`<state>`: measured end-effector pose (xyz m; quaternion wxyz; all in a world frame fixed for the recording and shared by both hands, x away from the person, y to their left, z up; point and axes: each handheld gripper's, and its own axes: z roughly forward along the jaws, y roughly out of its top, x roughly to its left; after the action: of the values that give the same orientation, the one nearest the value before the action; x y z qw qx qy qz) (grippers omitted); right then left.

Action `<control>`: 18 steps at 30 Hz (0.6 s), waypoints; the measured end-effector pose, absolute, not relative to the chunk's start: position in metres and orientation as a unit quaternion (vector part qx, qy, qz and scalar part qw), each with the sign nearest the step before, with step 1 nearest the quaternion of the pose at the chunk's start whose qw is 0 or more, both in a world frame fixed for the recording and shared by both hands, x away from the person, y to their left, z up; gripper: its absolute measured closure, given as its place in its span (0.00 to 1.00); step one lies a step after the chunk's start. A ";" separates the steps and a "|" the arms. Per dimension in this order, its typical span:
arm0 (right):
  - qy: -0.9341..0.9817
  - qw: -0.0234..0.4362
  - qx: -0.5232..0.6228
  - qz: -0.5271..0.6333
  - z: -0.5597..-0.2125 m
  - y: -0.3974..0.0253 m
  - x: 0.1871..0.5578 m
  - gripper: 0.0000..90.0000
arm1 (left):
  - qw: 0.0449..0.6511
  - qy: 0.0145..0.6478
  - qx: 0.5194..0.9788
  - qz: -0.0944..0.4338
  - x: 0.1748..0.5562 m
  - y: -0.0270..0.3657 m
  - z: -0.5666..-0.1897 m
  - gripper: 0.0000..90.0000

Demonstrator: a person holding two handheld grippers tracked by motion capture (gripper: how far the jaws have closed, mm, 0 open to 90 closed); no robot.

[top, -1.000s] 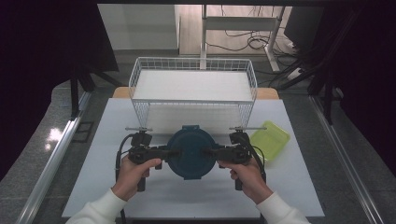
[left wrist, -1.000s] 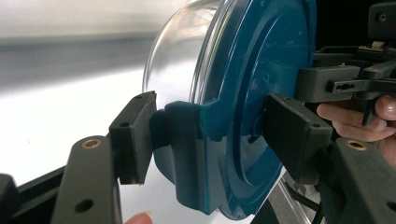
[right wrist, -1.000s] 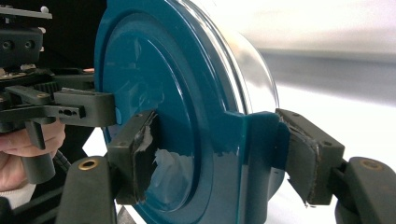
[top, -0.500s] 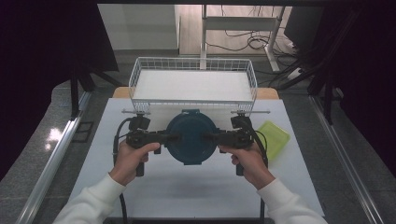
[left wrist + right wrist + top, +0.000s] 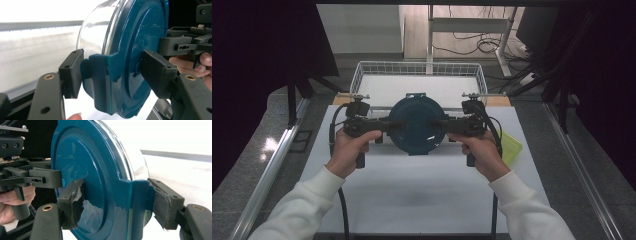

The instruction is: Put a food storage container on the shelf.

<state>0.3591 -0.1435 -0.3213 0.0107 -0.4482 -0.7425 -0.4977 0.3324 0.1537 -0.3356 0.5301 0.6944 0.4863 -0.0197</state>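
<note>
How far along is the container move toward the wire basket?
Done: both grippers, left and right, are clamped on opposite lid clips of the teal-lidded container. In hand: it hangs above the white table, at the near rim of the wire basket. Left: carry it over the rim, set it down inside, release.

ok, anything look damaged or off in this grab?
One thing: the right gripper has a ragged, torn-looking edge on the pad facing the lid, seen in the right gripper view. Otherwise the lidded container is held level by both grippers, the left gripper clamped on a lid latch. Nothing spilled.
</note>
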 end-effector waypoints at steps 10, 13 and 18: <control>-0.743 0.000 -0.441 -0.504 -0.297 -0.139 0.373 0.36 | 0.538 0.478 0.694 -0.009 0.346 0.158 -0.313 0.41; -0.743 -0.002 -0.439 -0.505 -0.293 -0.138 0.376 0.36 | 0.540 0.475 0.695 -0.006 0.350 0.160 -0.308 0.41; -0.743 -0.005 -0.436 -0.508 -0.285 -0.137 0.381 0.36 | 0.541 0.474 0.695 -0.003 0.355 0.161 -0.300 0.41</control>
<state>0.3814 -0.1366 -0.2851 -0.0047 -0.4359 -0.7432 -0.5076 0.3554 0.1611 -0.3004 0.5406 0.6953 0.4736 -0.0033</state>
